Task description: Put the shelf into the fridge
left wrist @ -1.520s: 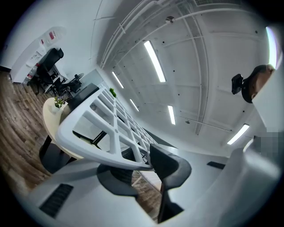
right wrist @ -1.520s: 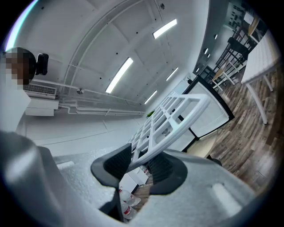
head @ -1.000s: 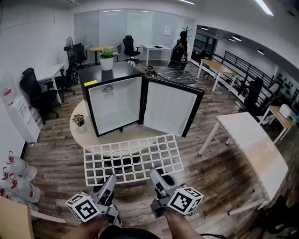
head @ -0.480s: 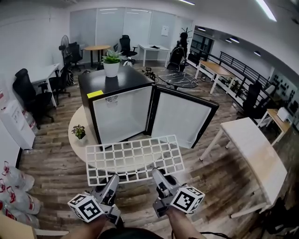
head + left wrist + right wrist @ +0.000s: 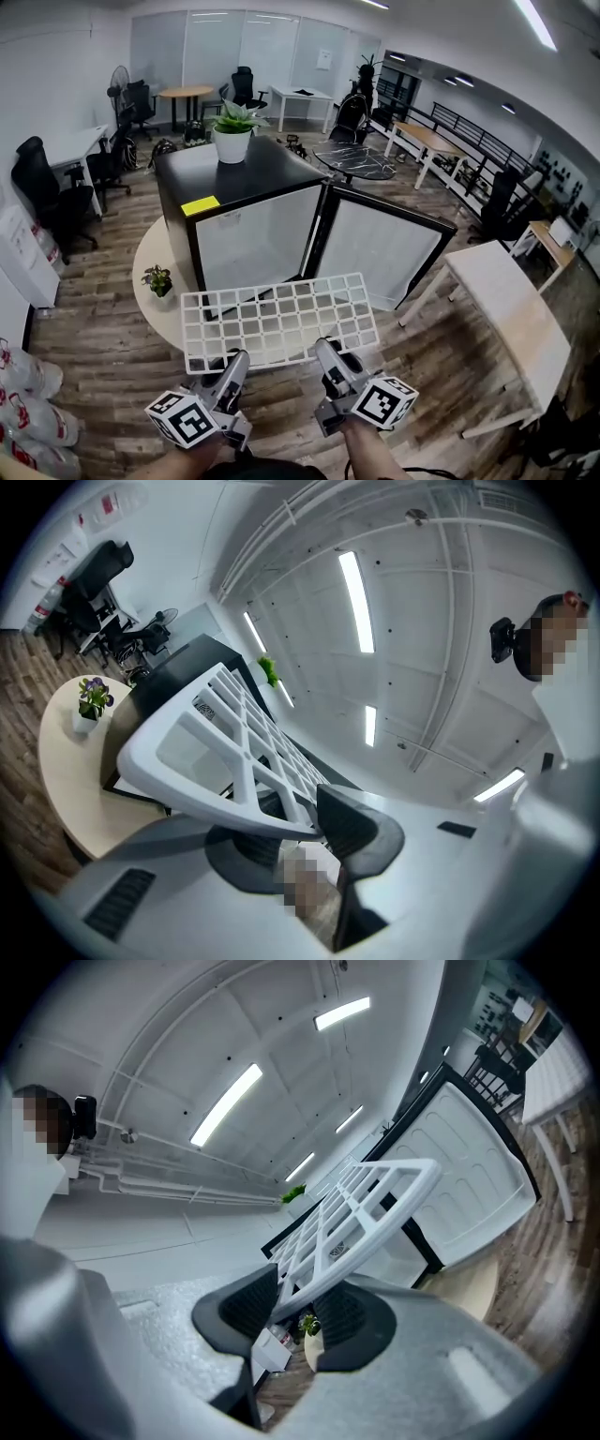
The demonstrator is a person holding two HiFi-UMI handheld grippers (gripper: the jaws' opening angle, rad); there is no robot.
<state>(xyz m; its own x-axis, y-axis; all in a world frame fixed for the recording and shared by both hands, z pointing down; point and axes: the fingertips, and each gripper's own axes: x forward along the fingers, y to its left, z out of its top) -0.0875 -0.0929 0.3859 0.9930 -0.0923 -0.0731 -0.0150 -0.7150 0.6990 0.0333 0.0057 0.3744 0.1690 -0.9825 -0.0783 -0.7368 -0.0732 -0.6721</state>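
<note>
Black fridge [image 5: 239, 220], the landmark, stands with its door [image 5: 384, 248] swung wide to the right; both show pale inner faces. Any ledges or rails inside the cavity cannot be made out, and its lower edge is hidden behind the shelf.

Round pale table [image 5: 148, 272] under the fridge: only the arc left of and in front of the fridge shows, the rest being covered by the fridge and the shelf.

White table [image 5: 511, 309], well to the right of the fridge door, partly cut off toward the frame edge.

White grid shelf [image 5: 278, 321], carried roughly level in the air just in front of the fridge opening, outside it, its far edge overlapping the foot of the cavity in the head view.

Left gripper [image 5: 232, 361] and right gripper [image 5: 325, 349], on the side of the shelf away from the fridge. Each claw pinches the shelf's near rim, one pad above and one below, as its own view shows (left gripper [image 5: 291, 827], right gripper [image 5: 300, 1312]). In the head view the rim covers the fingertips, and the forearms are cut off at the bottom edge.

Potted plant [image 5: 232, 131], on top of the fridge toward the back.

Small potted plant [image 5: 157, 279], on the round table left of the fridge.

Yellow note [image 5: 200, 205], on the fridge top at its front-left corner; any writing is too small to read.
</note>
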